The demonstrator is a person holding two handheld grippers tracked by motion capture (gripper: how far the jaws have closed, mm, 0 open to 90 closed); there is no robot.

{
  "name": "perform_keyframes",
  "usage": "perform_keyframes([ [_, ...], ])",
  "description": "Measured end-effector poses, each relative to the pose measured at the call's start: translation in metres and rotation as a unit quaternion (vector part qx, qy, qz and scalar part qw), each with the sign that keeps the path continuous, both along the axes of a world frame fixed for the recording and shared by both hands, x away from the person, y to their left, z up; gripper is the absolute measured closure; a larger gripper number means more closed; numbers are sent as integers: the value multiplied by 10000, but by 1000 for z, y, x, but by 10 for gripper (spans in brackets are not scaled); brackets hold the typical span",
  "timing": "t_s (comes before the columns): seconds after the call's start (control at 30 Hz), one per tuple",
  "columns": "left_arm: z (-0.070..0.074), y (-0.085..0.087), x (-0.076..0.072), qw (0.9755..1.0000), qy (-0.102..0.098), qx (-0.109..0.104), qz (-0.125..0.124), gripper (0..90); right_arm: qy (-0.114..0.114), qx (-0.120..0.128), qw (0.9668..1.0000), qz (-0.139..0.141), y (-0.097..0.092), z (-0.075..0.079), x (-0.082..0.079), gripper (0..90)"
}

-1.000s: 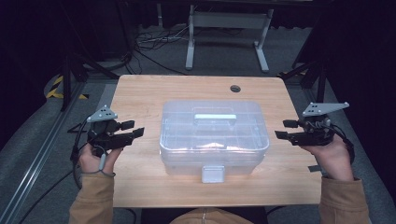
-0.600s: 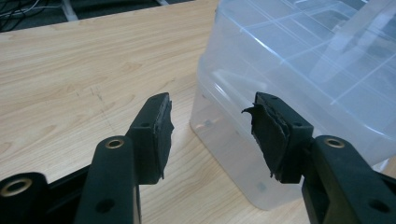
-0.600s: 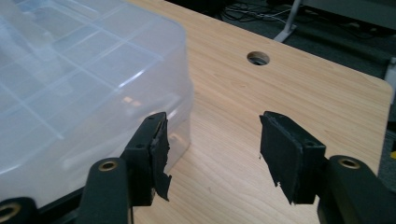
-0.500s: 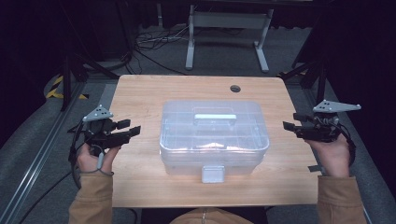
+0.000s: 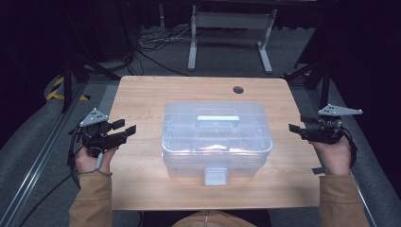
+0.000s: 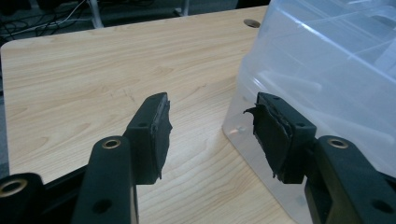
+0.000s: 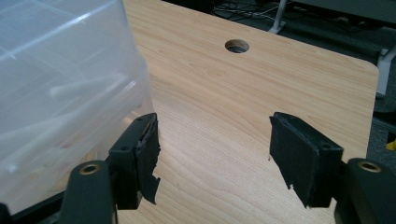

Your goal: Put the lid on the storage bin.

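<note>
The left tongs hang wide and empty, jaws just opened further, at the worktop's left edge. Mid-worktop sits the clear lidded box, long axis running left to right between both hands. The right tongs, also empty and just widened, point inward from about as far off.

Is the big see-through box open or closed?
Closed. The clear plastic storage box has its lid sitting flat on top, the handle lying flat, and the front latch down.
</note>
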State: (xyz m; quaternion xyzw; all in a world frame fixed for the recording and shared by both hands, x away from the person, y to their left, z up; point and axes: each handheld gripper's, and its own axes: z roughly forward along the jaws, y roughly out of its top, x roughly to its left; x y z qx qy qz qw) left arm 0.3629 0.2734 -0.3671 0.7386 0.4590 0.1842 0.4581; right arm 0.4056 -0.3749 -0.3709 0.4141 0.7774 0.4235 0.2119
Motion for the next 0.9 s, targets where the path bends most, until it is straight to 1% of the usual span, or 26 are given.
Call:
perform_keyframes([
  [0.1, -4, 3, 2, 10000, 2, -1, 25, 455, 6, -53, 10000, -13, -2, -6, 3, 298],
  [0.17, -6, 3, 3, 10000, -2, 21, 33, 449, 19, -41, 10000, -10, -3, -10, 5, 275],
  [0.27, -9, 4, 4, 10000, 17, 37, 41, 443, -22, -37, 10000, -24, -5, -14, 7, 255],
  [0.3, -9, 4, 4, 10000, 17, 37, 41, 443, -128, -32, 9999, -106, -4, -18, 9, 255],
  [0.33, -11, 5, 6, 10000, 51, 36, 44, 443, -128, -32, 9999, -106, -4, -18, 9, 223],
  [0.37, -12, 5, 6, 10000, 56, 33, 45, 442, -162, -155, 9997, -108, -4, -23, 11, 223],
  [0.4, -13, 5, 7, 10000, 59, 40, 50, 440, -182, -163, 9996, -108, -4, -26, 12, 223],
  [0.47, -14, 6, 7, 10000, 73, 41, 46, 438, -148, -121, 9998, -112, -4, -29, 14, 221],
  [0.57, -18, 5, 9, 9999, 127, 67, 11, 433, -170, -74, 9997, -146, -5, -36, 17, 183],
  [0.67, -20, 4, 11, 9998, 163, 107, -18, 429, -38, -43, 9999, -154, -5, -42, 21, 179],
  [0.77, -23, 3, 12, 9997, 218, 131, -41, 427, 29, -44, 9999, -126, -5, -49, 23, 179],
  [0.8, -24, 3, 13, 9997, 220, 134, -49, 427, 99, -17, 9999, -101, -4, -52, 25, 179],
  [0.9, -25, 3, 13, 9996, 259, 141, -39, 426, 157, -4, 9998, -76, -3, -56, 26, 179],
])
